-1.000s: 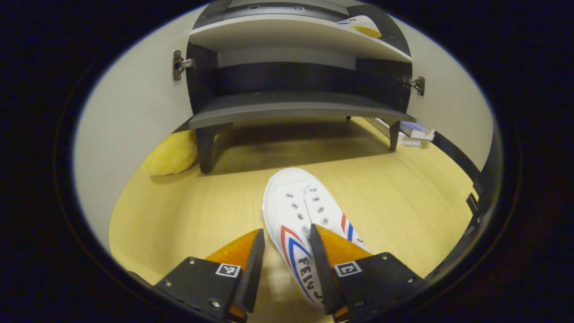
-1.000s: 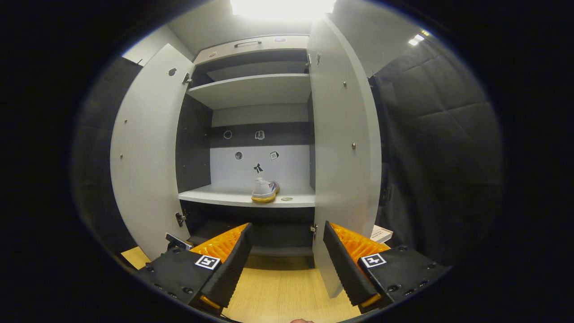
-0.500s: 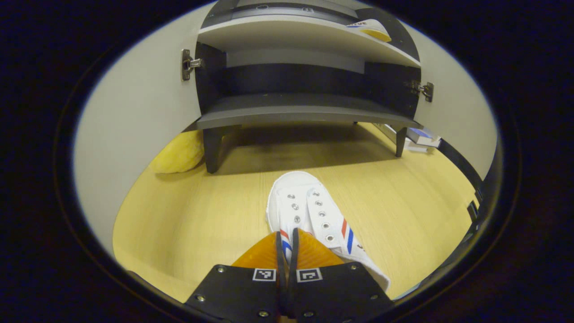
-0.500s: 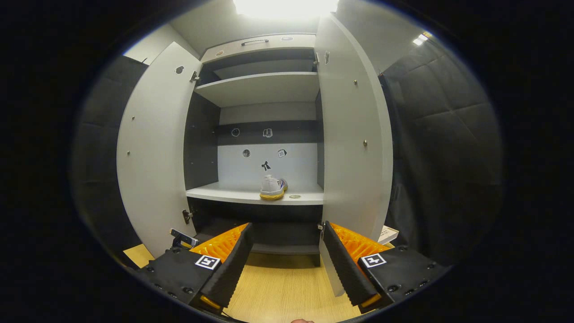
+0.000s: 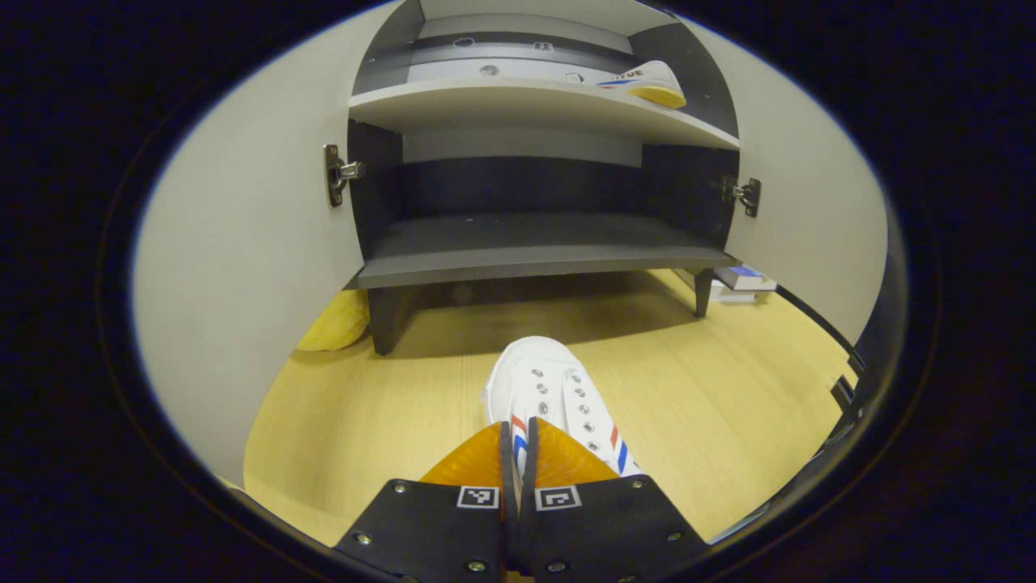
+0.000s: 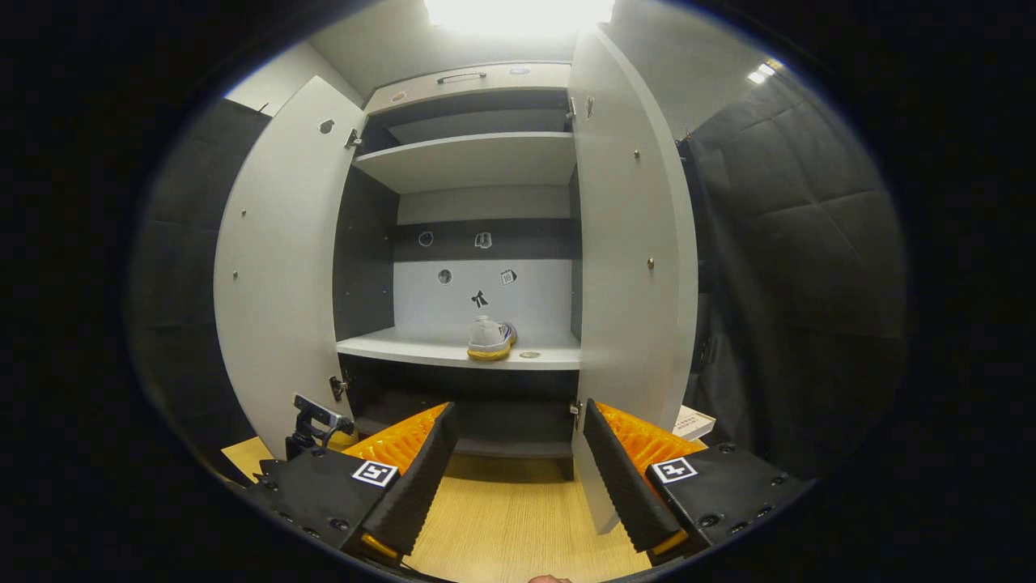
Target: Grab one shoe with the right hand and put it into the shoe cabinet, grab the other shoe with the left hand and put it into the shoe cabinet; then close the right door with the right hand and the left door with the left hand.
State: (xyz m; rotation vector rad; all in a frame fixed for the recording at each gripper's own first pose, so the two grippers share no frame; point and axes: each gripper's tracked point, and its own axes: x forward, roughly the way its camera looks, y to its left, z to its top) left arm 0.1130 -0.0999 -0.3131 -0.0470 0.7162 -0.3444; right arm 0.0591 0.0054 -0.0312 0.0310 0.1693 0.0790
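Observation:
A white shoe with red and blue stripes points toe-first toward the cabinet over the wooden floor. My left gripper is shut on its side wall near the heel; whether the sole still touches the floor is unclear. The other shoe lies on the light shelf at the right, and in the right gripper view this shoe sits with its heel facing me. My right gripper hangs open and holds nothing, in front of the cabinet. Both the left door and the right door stand wide open.
A dark bottom shelf sits just above the floor on short legs. A yellow soft thing lies by the left leg. Books lie behind the right door. A padded dark wall stands to the right.
My left gripper closed on the white shoe's side, then tilted up toward the cabinet with the shoe in it. The right gripper stayed open and drifted slightly.

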